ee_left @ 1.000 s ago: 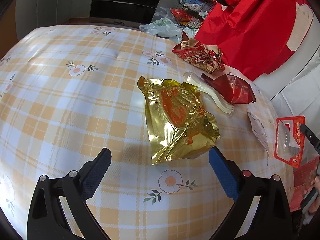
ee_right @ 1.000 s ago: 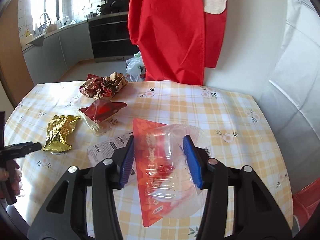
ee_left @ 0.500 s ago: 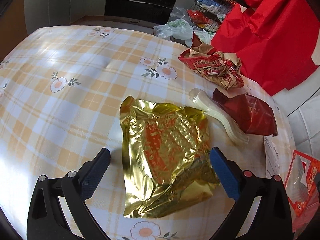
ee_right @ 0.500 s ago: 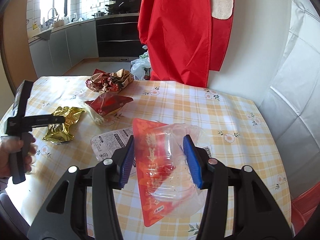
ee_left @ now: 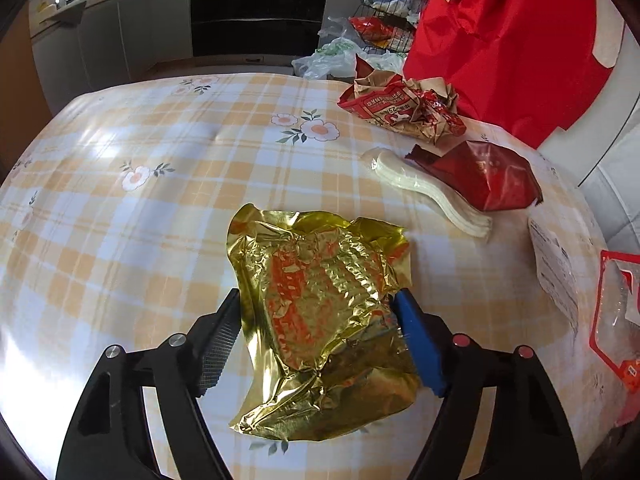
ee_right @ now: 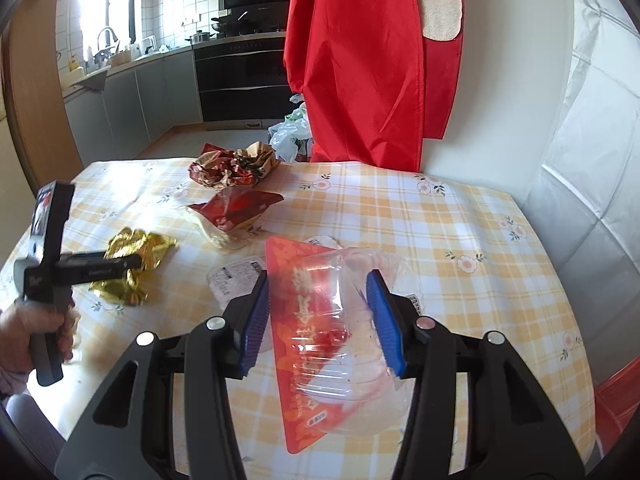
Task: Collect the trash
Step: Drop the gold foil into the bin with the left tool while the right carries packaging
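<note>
Trash lies all over the round desk (ee_left: 132, 248) with its orange and white checked cloth and small flowers. On the left side a crumpled shiny gold foil wrapper (ee_left: 320, 304) lies flat on the cloth. The left gripper (ee_left: 320, 336) has its fingers (ee_left: 218, 340) on each side of this gold wrapper, and they are closing in on it; both pads look to be at its edges, but I cannot tell if they press it yet. In the right wrist view a hand (ee_right: 28, 332) holds that gripper's handle. Past the gold wrapper lies a stack of flat white plastic pieces (ee_left: 432, 196), and a dark red shiny snack bag (ee_left: 484, 176) rests just beside it, partly on top. Farther back sits a crumpled red and brown paper bag (ee_left: 400, 108) near the desk's far edge. Toward the right, a clear film with a printed white label (ee_left: 556, 268) lies flat. The right gripper (ee_right: 318, 316) has its fingers (ee_right: 382, 320) half closed on a clear plastic blister pack with a red card back (ee_right: 316, 320), and both blue pads touch its sides. Behind the desk a big red cloth (ee_right: 360, 60) hangs down.
</note>
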Demonstrator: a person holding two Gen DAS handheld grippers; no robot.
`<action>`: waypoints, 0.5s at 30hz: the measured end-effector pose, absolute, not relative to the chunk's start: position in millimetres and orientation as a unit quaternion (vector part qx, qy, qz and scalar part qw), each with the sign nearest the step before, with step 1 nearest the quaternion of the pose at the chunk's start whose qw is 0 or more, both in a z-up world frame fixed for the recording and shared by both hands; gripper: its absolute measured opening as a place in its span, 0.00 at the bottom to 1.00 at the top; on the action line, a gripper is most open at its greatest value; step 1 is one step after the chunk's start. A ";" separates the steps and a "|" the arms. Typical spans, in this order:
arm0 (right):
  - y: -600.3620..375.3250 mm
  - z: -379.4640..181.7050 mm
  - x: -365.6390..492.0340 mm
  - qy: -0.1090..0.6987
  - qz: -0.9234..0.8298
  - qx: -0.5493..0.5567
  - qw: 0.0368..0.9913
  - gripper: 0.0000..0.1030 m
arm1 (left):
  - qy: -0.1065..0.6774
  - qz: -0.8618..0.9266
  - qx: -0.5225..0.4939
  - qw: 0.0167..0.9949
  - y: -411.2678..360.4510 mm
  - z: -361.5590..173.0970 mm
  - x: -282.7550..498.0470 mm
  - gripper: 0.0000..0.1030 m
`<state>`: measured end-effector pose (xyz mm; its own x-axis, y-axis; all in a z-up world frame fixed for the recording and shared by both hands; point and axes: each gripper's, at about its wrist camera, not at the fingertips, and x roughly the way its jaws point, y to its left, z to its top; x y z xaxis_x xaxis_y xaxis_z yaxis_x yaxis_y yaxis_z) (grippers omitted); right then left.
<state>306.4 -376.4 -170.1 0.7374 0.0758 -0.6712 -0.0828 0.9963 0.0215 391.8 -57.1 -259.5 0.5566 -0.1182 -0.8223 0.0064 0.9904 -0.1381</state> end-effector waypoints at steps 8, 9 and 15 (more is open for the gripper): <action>-360.3 -158.9 275.4 0.350 0.056 0.019 0.935 0.48 | 0.447 -0.049 -0.046 0.892 -46.2 -229.2 319.2 0.72; -358.0 -156.1 270.3 0.347 0.058 0.024 0.936 0.48 | 0.442 -0.050 -0.042 0.894 -45.9 -223.5 312.9 0.72; -346.3 -136.3 238.8 0.333 0.069 0.047 0.939 0.48 | 0.413 -0.063 -0.019 0.908 -45.8 -186.1 264.4 0.72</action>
<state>238.8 -346.3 -136.3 0.7687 0.1613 -0.6190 -0.0988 0.9860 0.1343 264.4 -45.8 -186.1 0.6507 -0.1305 -0.7481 0.0990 0.9913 -0.0868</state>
